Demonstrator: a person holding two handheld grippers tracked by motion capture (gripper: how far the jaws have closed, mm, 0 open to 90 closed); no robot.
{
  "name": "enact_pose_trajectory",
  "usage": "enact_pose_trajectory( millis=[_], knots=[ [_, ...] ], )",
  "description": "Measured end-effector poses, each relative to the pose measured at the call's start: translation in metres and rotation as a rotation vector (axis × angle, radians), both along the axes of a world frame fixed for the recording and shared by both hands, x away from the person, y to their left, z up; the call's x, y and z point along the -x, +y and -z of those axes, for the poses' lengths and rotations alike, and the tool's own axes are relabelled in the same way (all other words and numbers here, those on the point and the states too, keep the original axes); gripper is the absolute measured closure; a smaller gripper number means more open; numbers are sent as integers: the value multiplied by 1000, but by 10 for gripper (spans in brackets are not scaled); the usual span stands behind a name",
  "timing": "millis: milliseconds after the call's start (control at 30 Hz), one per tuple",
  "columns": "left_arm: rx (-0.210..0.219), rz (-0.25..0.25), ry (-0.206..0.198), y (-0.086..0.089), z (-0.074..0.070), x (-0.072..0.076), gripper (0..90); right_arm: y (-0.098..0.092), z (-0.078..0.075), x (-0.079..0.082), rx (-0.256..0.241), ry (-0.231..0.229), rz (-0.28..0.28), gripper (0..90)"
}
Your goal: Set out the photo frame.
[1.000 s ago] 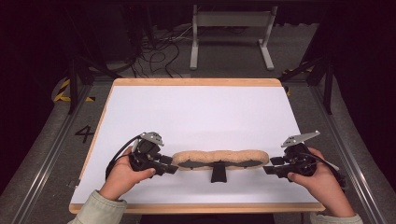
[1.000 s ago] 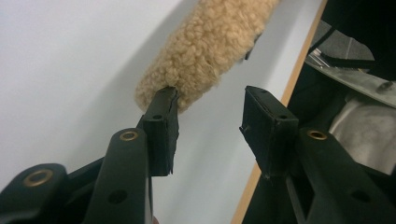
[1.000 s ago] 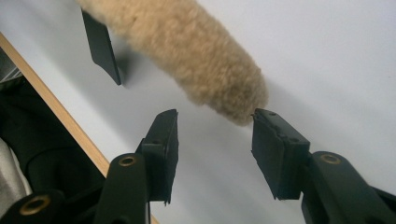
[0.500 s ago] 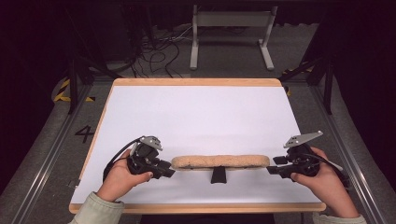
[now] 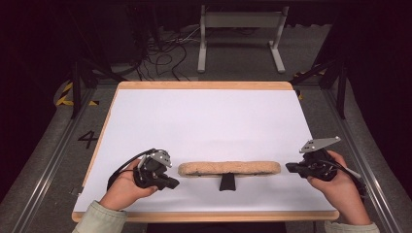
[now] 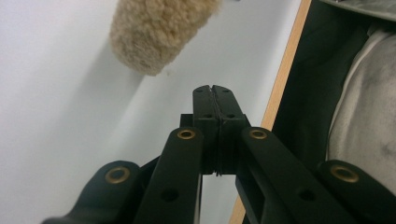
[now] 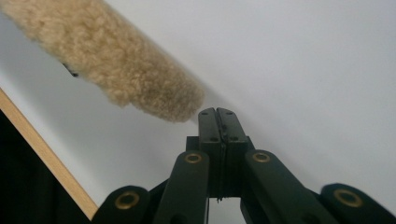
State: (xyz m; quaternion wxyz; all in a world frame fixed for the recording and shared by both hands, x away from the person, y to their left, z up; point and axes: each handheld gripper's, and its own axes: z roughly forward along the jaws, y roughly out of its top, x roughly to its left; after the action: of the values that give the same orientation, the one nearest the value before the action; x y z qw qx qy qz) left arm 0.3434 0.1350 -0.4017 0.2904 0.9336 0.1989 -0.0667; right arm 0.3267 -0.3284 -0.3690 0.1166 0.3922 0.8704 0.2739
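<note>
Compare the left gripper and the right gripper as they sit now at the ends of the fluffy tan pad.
The left gripper sits by the fluffy tan pad's left end; the right gripper sits off its right end. The left lies nearer the table's front edge, below the pad's line; the right is level with the pad. A grey plate rises clearly above the right; the left's looks flatter. Both have their fingers closed on nothing, clear of the pad.

A rectangular table with a white top and a light wooden edge (image 5: 204, 85) fills the middle of the high view, its near edge along the bottom of the frame. On it, in the lower middle of the frame, lies a long tan fleecy pad (image 5: 229, 168), set crosswise, with a short black stub (image 5: 227, 182) sticking out from under its near side.
</note>
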Motion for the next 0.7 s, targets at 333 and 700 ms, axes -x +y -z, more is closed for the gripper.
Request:
enact_pose_trajectory(
  millis=[333,700],
  knots=[
    [-3,62,-58,-15,16,-1,899,7,10,-4,-6,-18,-12,900],
    [5,11,-82,-23,29,-8,895,12,18,-8,-22,-32,-11,900]
  ],
)
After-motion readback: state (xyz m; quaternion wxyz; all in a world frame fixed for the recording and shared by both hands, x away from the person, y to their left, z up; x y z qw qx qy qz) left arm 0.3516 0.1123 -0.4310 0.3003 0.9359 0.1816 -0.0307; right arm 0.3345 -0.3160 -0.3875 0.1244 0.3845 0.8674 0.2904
